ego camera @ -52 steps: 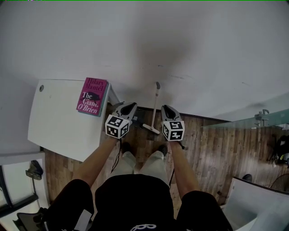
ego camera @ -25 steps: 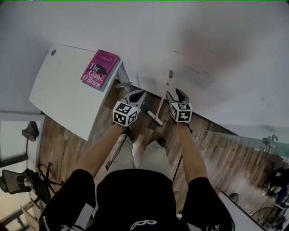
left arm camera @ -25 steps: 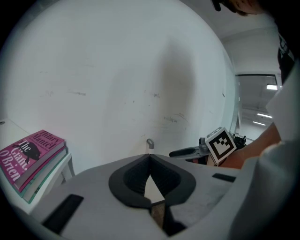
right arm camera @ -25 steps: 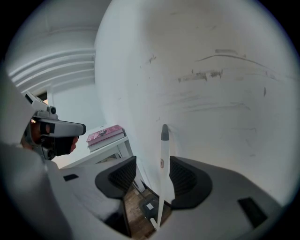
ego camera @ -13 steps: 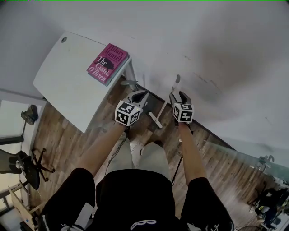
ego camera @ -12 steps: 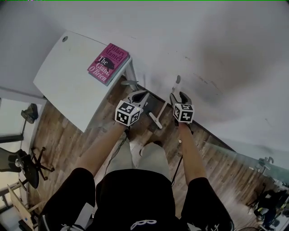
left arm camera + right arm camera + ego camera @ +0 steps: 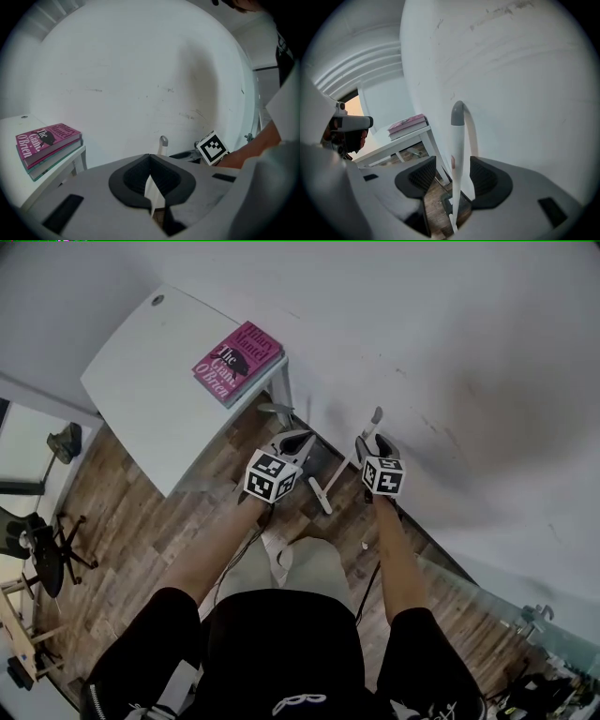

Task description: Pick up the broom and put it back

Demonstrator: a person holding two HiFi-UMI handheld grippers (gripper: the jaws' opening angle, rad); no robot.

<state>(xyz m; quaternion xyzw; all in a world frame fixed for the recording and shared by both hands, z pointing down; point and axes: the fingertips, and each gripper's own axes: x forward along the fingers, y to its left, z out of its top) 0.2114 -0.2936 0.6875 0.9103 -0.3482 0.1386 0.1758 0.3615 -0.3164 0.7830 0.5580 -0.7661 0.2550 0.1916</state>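
Head view: the broom (image 7: pixel 349 460) leans on the wall (image 7: pixel 450 343), just right of centre. The right claw (image 7: pixel 375 443) sits round its upper handle. The left claw (image 7: pixel 298 440) is left of it, apart. A book (image 7: pixel 237 362) lies on the bench (image 7: pixel 150 381), upper left.

Left gripper view: the claw (image 7: pixel 150 155) is closed on nothing, with the broom (image 7: pixel 163 140) beyond it.

Right gripper view: the claw (image 7: pixel 452 163) is spread either side of the broom (image 7: pixel 457 136), not touching it.

broom (image 7: pixel 345 468) | white handle, grey tip | leaning near-upright against white wall (image 7: pixel 450 343) | lower end at wood floor (image 7: pixel 178 512)
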